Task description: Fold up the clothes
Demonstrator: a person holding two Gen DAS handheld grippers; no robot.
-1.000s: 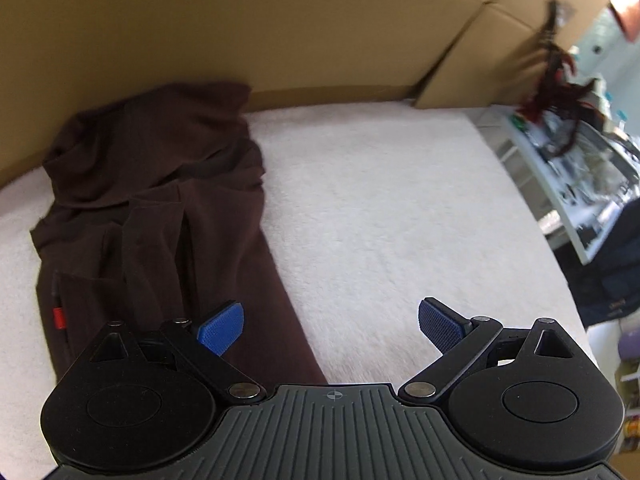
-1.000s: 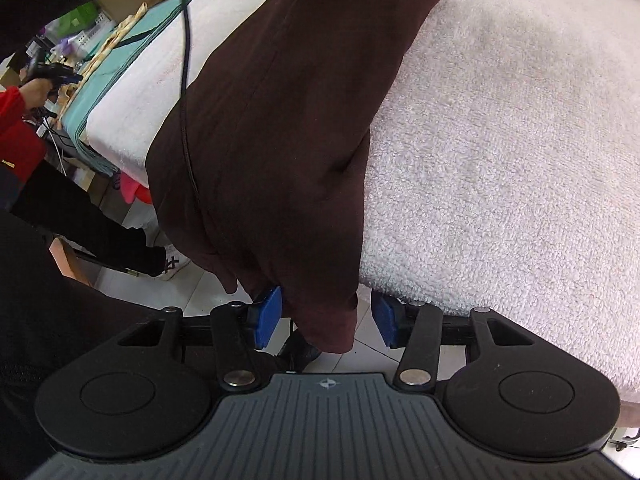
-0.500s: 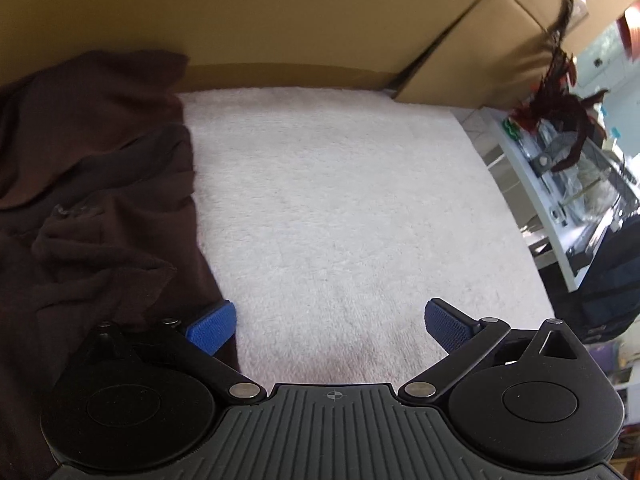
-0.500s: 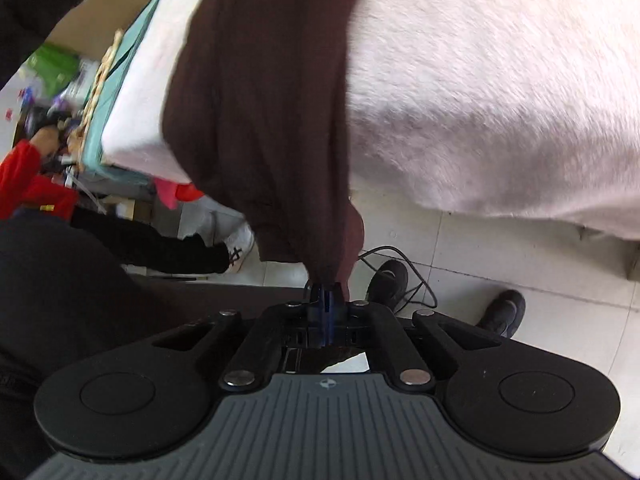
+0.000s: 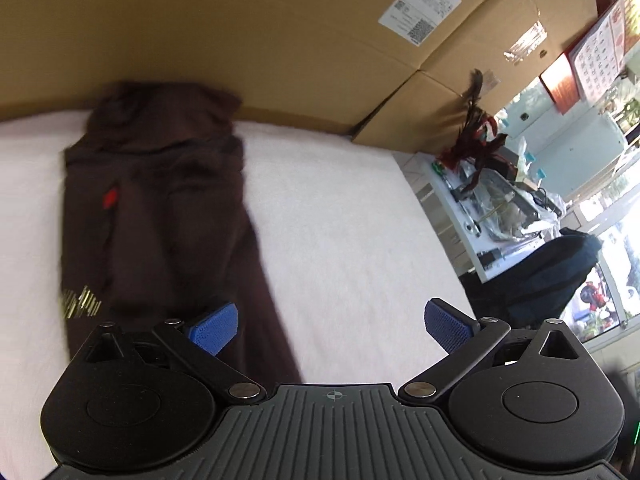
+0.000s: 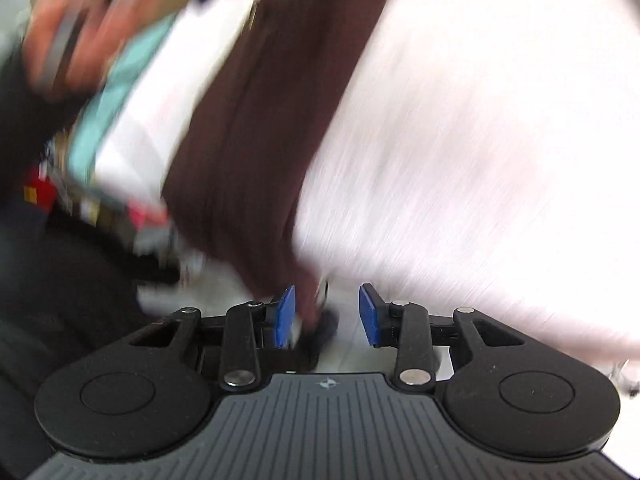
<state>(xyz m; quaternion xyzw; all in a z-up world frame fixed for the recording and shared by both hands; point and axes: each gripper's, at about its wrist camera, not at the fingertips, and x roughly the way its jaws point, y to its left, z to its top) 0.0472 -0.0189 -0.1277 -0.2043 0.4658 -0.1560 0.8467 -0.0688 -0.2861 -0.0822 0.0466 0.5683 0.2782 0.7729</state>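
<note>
A dark brown garment point(image 5: 160, 216) with a small red tag and gold print lies lengthwise on the white fleecy table top point(image 5: 340, 232), bunched at its far end. My left gripper point(image 5: 332, 324) is open and empty above its near part, left pad over the cloth. In the blurred right wrist view the garment's end point(image 6: 260, 152) hangs over the table edge. My right gripper point(image 6: 327, 316) is open, the cloth tip beside its left pad point(image 6: 285, 316).
Large cardboard boxes point(image 5: 280, 40) stand behind the table. A cluttered white shelf point(image 5: 500, 208) and a dark bag point(image 5: 560, 272) are to the right. Floor and a teal-edged surface point(image 6: 116, 92) lie beyond the table's left edge.
My right gripper was shut on the garment's hanging end half a second ago and has opened, letting go. The left view has swung so the whole garment shows again.
</note>
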